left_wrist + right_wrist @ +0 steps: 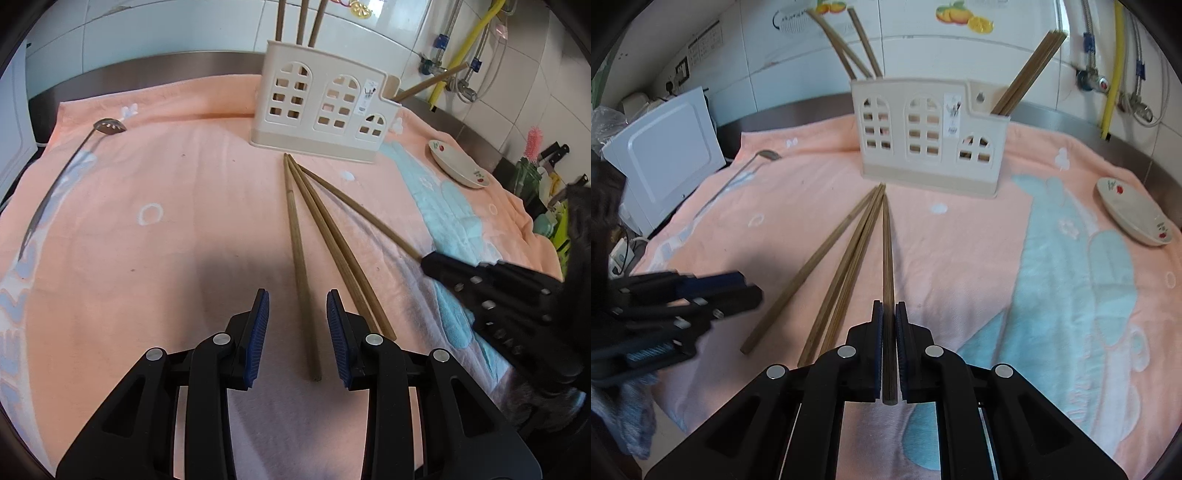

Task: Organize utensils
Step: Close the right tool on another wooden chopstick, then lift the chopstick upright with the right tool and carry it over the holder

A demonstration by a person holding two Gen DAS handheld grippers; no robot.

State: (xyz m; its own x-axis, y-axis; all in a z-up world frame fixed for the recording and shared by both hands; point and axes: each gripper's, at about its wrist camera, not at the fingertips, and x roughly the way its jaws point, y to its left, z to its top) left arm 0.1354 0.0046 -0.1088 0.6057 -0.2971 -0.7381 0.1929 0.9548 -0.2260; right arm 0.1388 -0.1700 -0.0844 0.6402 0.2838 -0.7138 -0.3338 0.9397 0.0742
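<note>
Flanking the chopsticks (846, 280): slotted spoon (70, 166) left, dish (1134, 212) right, holder (929, 136) behind.

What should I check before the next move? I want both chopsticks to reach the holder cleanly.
1. Right tool clamped on one chopstick: ok.
2. Left tool straddling the leftmost chopstick, pads not pressing: ok, not gripped yet.
3. Middle pair of chopsticks outside the left tool's pads: ok.
4. Holder upright on the towel: ok.
5. Free room in the holder's compartments: cannot tell.
6. Slotted spoon and dish away from the chopsticks: ok.
</note>
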